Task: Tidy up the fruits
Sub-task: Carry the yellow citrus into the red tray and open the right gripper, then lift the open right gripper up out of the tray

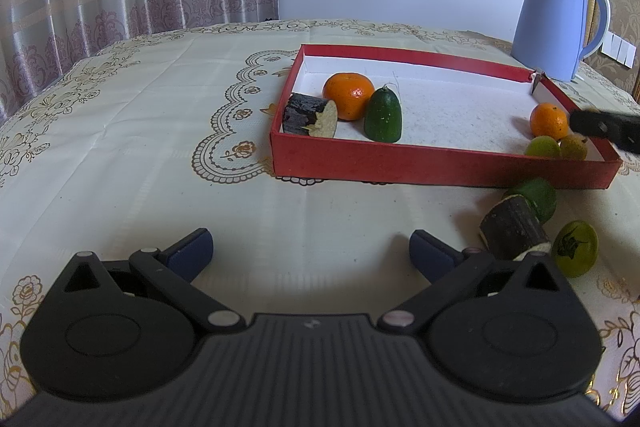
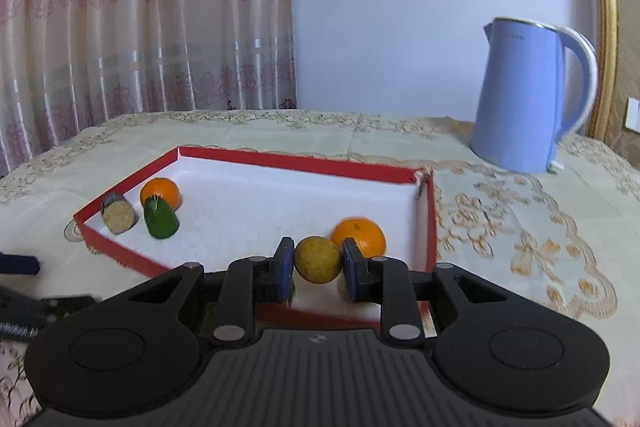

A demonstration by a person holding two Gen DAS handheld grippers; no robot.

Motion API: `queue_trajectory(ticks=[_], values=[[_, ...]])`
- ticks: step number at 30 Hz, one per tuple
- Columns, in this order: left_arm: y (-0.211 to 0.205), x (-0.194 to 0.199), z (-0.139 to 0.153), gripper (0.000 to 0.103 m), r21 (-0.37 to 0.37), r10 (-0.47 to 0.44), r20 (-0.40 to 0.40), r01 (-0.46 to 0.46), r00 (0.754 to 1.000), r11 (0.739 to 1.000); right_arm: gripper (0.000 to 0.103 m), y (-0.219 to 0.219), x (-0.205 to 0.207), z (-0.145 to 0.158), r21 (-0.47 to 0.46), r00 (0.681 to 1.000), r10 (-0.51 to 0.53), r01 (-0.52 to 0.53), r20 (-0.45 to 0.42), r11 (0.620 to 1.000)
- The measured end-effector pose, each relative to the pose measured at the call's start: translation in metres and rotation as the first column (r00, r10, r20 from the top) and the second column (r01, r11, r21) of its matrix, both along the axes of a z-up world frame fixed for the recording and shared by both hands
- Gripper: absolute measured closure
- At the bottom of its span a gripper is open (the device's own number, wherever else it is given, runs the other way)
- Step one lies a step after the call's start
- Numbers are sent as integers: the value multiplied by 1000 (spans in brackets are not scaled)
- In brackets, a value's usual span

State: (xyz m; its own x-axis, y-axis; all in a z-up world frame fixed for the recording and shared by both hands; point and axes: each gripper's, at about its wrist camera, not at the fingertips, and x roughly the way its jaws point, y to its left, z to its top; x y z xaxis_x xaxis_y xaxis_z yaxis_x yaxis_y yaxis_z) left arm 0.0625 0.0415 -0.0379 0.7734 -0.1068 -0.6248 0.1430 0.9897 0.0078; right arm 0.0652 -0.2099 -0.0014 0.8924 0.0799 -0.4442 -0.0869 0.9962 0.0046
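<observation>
**Right gripper pinches a yellow fruit over the red box**

The right gripper is pinching a round yellowish fruit between its blue pads, held above the near right corner of the red box. Just behind it an orange lies inside the box. At the far left corner sit another orange, a green fruit and a dark cut stalk piece, close together.

The left gripper is spread wide over the bare cloth of the desk, holding nothing. To its right, outside the box, lie a second stalk piece, a green fruit behind it and a yellow-green fruit; whether the dark mark on the last is a sticker is hard to tell. A blue kettle stands beyond the box.
</observation>
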Motion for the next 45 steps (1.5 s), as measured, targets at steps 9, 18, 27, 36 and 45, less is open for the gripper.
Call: queue_trajectory(ticks=[9, 18, 27, 36, 45], values=[[0, 0, 0, 0, 0, 0, 0, 0, 1000, 1000, 78, 22, 53, -4, -81, 999, 11, -14, -37, 997], [0, 0, 0, 0, 0, 0, 0, 0, 1000, 1000, 78, 26, 83, -18, -100, 995, -3, -7, -103, 995], [0, 0, 0, 0, 0, 0, 0, 0, 1000, 1000, 78, 29, 87, -21, -105, 994, 2, -14, -110, 994], [0, 0, 0, 0, 0, 0, 0, 0, 1000, 1000, 74, 21, 82, -19, -48, 993, 30, -36, -114, 998], [0, 0, 0, 0, -1, 0, 0, 0, 1000, 1000, 73, 10, 49, -8, 13, 996, 33, -32, -89, 999]])
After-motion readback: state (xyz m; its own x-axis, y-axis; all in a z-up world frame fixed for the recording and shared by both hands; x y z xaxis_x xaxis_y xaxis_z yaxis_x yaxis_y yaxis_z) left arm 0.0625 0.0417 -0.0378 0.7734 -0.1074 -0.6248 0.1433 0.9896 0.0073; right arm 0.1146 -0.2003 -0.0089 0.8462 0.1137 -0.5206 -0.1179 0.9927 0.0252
